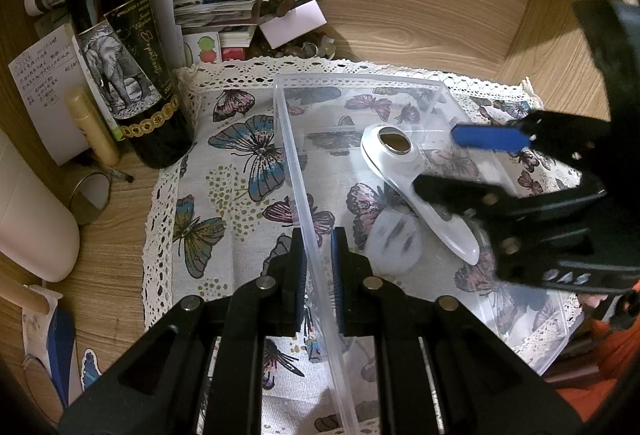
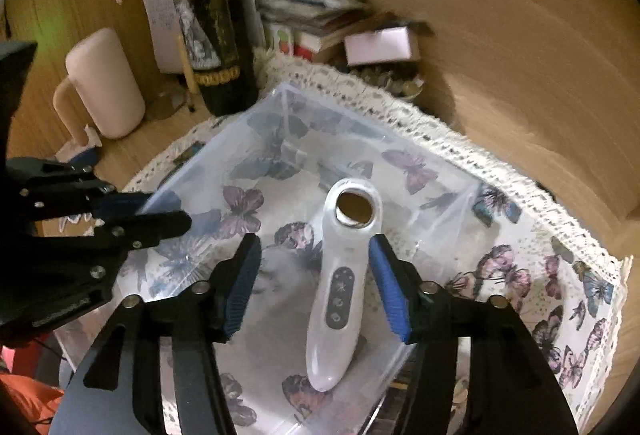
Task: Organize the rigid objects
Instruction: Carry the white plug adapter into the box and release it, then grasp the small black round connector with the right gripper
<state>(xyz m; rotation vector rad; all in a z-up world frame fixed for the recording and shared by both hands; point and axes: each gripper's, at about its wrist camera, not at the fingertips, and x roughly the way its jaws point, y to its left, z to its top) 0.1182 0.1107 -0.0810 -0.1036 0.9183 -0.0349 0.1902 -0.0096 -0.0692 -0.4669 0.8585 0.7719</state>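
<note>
One massager point(image 2: 340, 287), tip shadowed

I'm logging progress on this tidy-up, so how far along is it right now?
Done: the white handheld device lies inside the clear plastic bin, beside a round translucent lid. In hand: the left gripper pinches the bin's wall, steadying it; the right gripper is open around the device, apparently just released. Left: clutter beyond the butterfly cloth may remain.

White handheld device point(image 2: 338, 287) lies flat inside clear bin point(image 1: 304, 171).
</note>
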